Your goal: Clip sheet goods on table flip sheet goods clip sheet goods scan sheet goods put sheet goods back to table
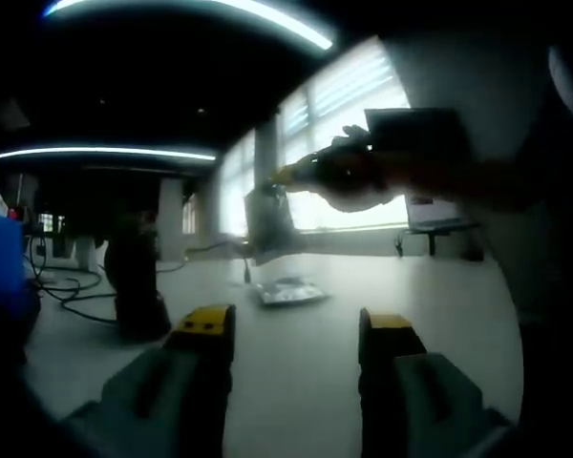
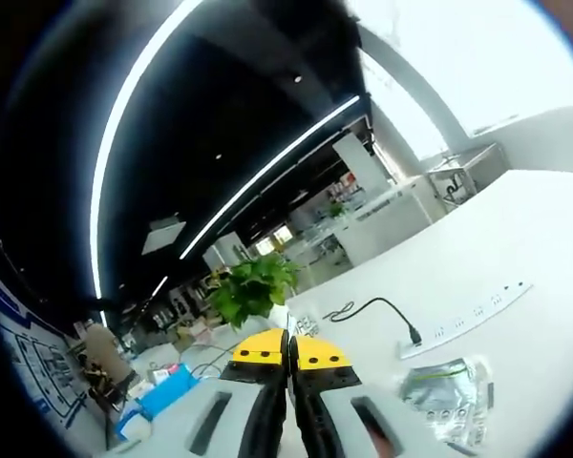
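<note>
Sheet goods (image 1: 288, 291) on table (image 1: 382, 286) — beyond parted left tongs (image 1: 296, 329); right tongs (image 2: 288, 348) clenched.

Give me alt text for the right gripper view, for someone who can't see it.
The right gripper, yellow-tipped, has its jaws pressed together and points across a white table. A clear packet of sheet goods lies flat to the right, near a white power strip with a black cable; a potted plant stands behind.

in the left gripper view the right hand-held gripper (image 1: 310, 175) is a dark blur against bright windows; what hangs from it (image 1: 269, 221) is too blurred to name. the pack (image 2: 449, 386) is cut by the right gripper view's edge.
</note>
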